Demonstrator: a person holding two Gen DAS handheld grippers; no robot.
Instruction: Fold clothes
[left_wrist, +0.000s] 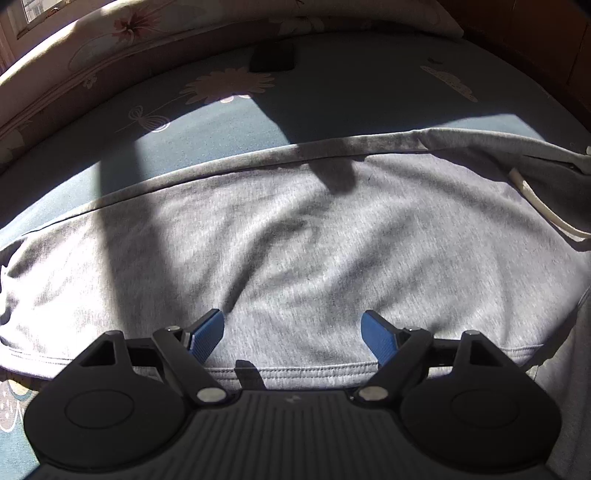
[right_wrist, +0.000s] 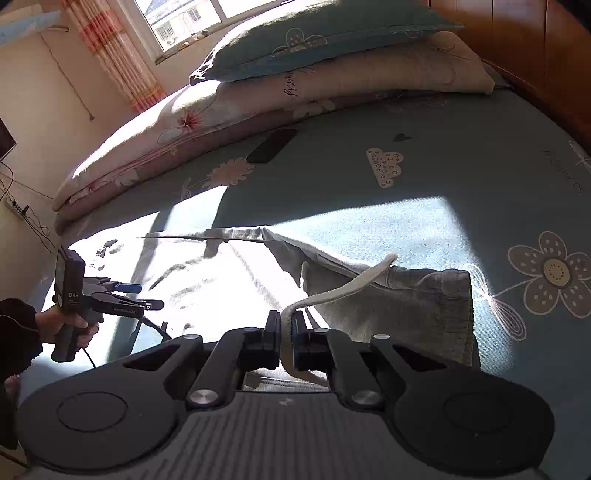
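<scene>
A grey hooded sweatshirt lies spread flat on the teal bed sheet. My left gripper is open, its blue pads just above the sweatshirt's near hem, holding nothing. In the right wrist view the sweatshirt is sunlit, with its hood part folded at the right. My right gripper is shut on the sweatshirt's white drawstring and edge fabric. The left gripper also shows at the far left of that view, held by a hand.
A dark phone lies on the teal floral sheet near a pink folded quilt and stacked pillows at the back. A wooden headboard runs along the right. A window is at the back left.
</scene>
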